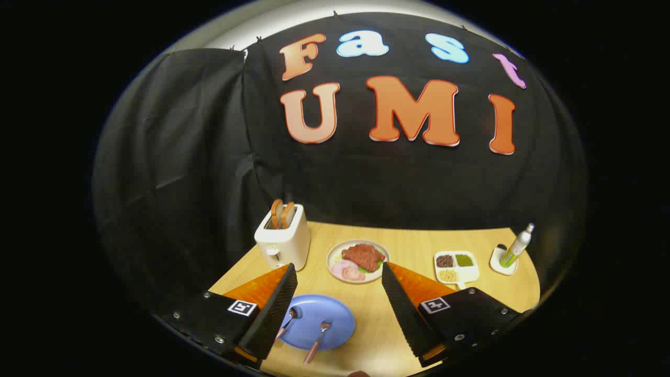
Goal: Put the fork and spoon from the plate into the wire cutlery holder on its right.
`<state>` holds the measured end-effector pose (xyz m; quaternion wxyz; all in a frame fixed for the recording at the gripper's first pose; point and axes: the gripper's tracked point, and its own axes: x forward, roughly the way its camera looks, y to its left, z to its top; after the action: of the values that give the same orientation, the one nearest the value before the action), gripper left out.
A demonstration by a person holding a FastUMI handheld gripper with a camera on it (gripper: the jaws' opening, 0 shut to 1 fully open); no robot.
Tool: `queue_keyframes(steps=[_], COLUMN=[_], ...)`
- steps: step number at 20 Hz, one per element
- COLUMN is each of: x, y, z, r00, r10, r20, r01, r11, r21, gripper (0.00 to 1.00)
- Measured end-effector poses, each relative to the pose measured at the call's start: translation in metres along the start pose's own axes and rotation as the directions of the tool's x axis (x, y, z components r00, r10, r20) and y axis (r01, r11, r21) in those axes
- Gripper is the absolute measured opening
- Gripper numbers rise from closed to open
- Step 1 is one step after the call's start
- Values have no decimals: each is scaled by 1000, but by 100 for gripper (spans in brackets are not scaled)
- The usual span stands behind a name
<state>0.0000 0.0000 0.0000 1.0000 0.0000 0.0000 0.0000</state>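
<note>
The gripper (339, 293) is hovering above the table (398, 324) with its fingers spread wide and holding nothing; the blue plate (335, 327) is lying low between them, nearer the left finger. The fork (317, 340) is resting on the plate's near side, handle over the rim; the spoon (287, 322) is lying just beside the left finger. Best, I judge, is descending over the fork's handle, straddling it squarely before closing; I cannot make out the wire holder.

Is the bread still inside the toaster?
Yes, popped up: two toast slices stick out of the toaster slots. The gripper is open.
</note>
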Motion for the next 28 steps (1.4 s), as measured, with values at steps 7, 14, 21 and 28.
queue_keyframes(steps=[7,14,21,28], x=[10,-56,-80,-58], y=[8,-46,-97,-86], z=[-1,98,120,95], r00=[1000,883,834,894], r10=[-24,-154,-246,-214], r20=[-8,442,495,393], r01=[24,189,249,213], r11=[1000,981,967,976], r21=[16,-35,60,45], gripper=[98,97,97,97])
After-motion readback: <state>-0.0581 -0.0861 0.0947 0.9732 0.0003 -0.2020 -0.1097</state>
